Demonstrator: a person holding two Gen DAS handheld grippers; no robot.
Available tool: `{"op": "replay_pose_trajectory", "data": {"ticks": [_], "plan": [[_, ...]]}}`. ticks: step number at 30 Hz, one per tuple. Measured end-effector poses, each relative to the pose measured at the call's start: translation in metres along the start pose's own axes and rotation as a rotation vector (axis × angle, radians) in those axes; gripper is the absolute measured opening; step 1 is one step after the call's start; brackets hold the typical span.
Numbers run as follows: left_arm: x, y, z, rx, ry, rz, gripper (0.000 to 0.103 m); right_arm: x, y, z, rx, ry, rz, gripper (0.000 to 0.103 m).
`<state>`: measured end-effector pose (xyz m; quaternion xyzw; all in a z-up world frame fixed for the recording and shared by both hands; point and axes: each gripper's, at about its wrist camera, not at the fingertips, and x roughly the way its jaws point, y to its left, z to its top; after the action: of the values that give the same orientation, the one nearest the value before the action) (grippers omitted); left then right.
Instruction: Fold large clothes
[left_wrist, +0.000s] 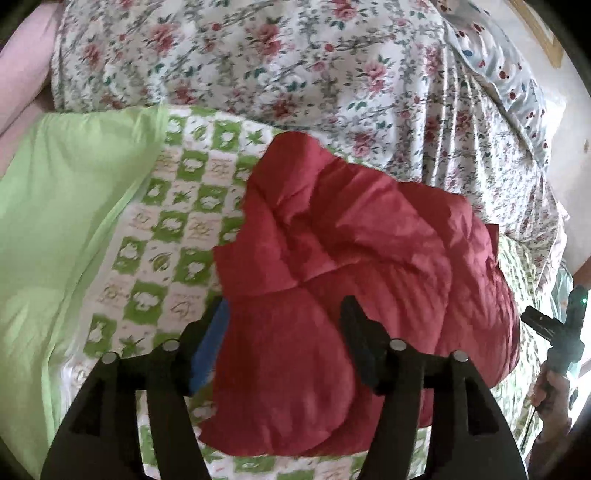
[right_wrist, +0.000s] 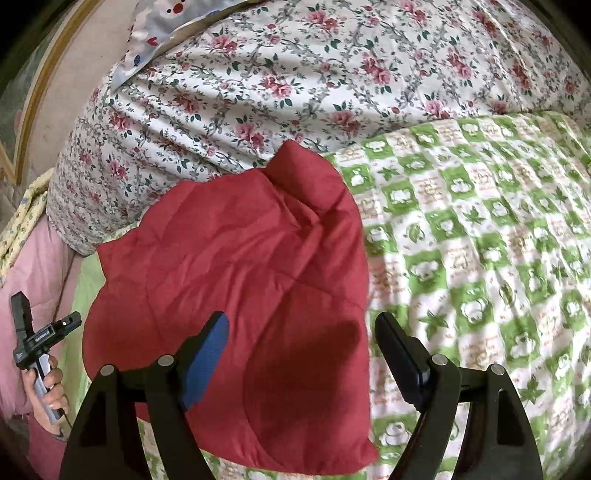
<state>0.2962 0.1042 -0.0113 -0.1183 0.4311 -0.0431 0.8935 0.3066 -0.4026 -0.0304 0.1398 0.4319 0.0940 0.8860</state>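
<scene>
A red quilted garment (left_wrist: 354, 251) lies bunched in a rough folded heap on the green-and-white checked bedspread (left_wrist: 173, 221). It also shows in the right wrist view (right_wrist: 236, 280), flatter, with a raised fold at its far end. My left gripper (left_wrist: 284, 314) hovers above the garment's near left part, jaws open and empty. My right gripper (right_wrist: 303, 332) hovers above the garment's near right edge, jaws open and empty. The other hand-held gripper shows at the frame edge in each view (left_wrist: 565, 332) (right_wrist: 37, 332).
A rose-patterned floral quilt (left_wrist: 295, 74) is heaped behind the garment. A plain light-green cloth (left_wrist: 62, 206) lies on the left. A pink sheet (right_wrist: 40, 280) and a pale pillow with red dots (left_wrist: 506, 62) lie at the bed's side.
</scene>
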Motion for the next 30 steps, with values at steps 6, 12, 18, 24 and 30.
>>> {"op": "replay_pose_trajectory", "data": {"ticks": [6, 12, 18, 24, 30], "plan": [[0.007, 0.027, -0.003, -0.087, 0.028, -0.049, 0.064, 0.001, -0.014, -0.004, 0.038, 0.017, -0.003, 0.083], [0.023, 0.046, -0.007, -0.17, 0.083, -0.16, 0.072, 0.008, -0.024, -0.001, 0.094, 0.04, 0.077, 0.085], [0.05, 0.064, -0.005, -0.29, 0.125, -0.299, 0.08, 0.036, -0.049, 0.0, 0.218, 0.113, 0.166, 0.087], [0.075, 0.052, 0.001, -0.276, 0.173, -0.403, 0.084, 0.069, -0.059, 0.0, 0.302, 0.209, 0.255, 0.094], [0.093, 0.045, 0.0, -0.283, 0.199, -0.462, 0.09, 0.091, -0.047, -0.002, 0.306, 0.256, 0.347, 0.099]]}}
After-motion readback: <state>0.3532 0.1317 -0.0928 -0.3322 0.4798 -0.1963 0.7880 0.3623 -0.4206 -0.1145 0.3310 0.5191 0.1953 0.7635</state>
